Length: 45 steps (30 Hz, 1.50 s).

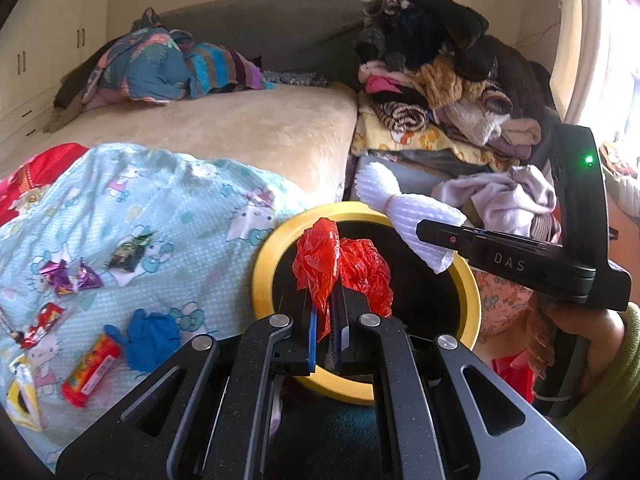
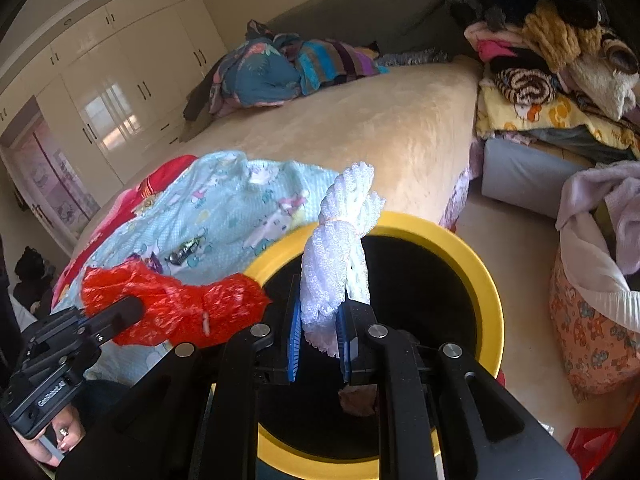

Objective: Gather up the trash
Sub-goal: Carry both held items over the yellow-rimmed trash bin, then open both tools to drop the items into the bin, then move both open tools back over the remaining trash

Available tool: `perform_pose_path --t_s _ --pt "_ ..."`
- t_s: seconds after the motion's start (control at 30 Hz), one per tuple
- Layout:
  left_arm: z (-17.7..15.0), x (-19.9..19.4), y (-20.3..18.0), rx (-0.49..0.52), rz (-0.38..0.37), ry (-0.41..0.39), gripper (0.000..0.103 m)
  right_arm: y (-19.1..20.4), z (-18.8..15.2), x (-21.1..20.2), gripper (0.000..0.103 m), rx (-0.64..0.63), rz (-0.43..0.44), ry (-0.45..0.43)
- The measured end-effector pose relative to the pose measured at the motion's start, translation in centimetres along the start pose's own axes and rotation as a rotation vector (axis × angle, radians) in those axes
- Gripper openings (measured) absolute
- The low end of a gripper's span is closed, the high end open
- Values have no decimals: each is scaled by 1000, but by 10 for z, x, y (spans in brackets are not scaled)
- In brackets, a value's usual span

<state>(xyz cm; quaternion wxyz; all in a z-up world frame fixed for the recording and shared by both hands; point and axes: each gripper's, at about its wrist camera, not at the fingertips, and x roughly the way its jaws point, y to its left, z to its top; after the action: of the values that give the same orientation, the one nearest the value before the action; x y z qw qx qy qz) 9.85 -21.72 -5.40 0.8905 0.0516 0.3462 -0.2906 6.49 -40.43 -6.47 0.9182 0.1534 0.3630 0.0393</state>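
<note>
My left gripper [image 1: 326,322] is shut on a crumpled red plastic bag [image 1: 340,266] and holds it over the yellow-rimmed bin [image 1: 264,268]. My right gripper [image 2: 320,338] is shut on a white foam net [image 2: 340,256] and holds it over the same bin [image 2: 486,280]. The red bag [image 2: 176,304] and the left gripper show at the left of the right wrist view. The foam net [image 1: 404,210] and the right gripper show at the right of the left wrist view. Loose wrappers [image 1: 70,278], a red tube [image 1: 90,372] and a blue glove [image 1: 150,338] lie on the light-blue blanket [image 1: 160,200].
The bin stands on the floor against the bed [image 1: 248,128]. A heap of clothes [image 1: 448,80] sits on a grey box at the right. A fabric hamper [image 2: 592,328] with laundry stands right of the bin. White wardrobes [image 2: 120,80] line the far left wall.
</note>
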Motion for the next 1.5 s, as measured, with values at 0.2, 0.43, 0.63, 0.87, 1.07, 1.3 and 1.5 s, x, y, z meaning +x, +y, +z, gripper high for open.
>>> perform_pose_path --t_s 0.2,0.43,0.63,0.87,1.07,1.3,1.5 --pt "2 27 -4 -6 -2 34 14 -16 -6 12 34 23 -20 60" --pt "3 13 12 -93 24 -27 84 -25 -3 2 55 22 -68 -9" --pt "3 -8 16 -90 69 -67 91 -16 2 0 61 4 -78 -43" --pt "4 -33 33 -128 117 -115 92 6 10 -9 66 -31 -57 -84" --pt "6 -58 52 -160 159 -164 92 34 12 -15 69 -82 -19 -104" --pt "2 -86 75 -193 202 -215 92 72 8 -14 70 -153 20 -104" --pt "-4 -108 97 -222 248 -257 92 106 1 -13 71 -190 62 -111"
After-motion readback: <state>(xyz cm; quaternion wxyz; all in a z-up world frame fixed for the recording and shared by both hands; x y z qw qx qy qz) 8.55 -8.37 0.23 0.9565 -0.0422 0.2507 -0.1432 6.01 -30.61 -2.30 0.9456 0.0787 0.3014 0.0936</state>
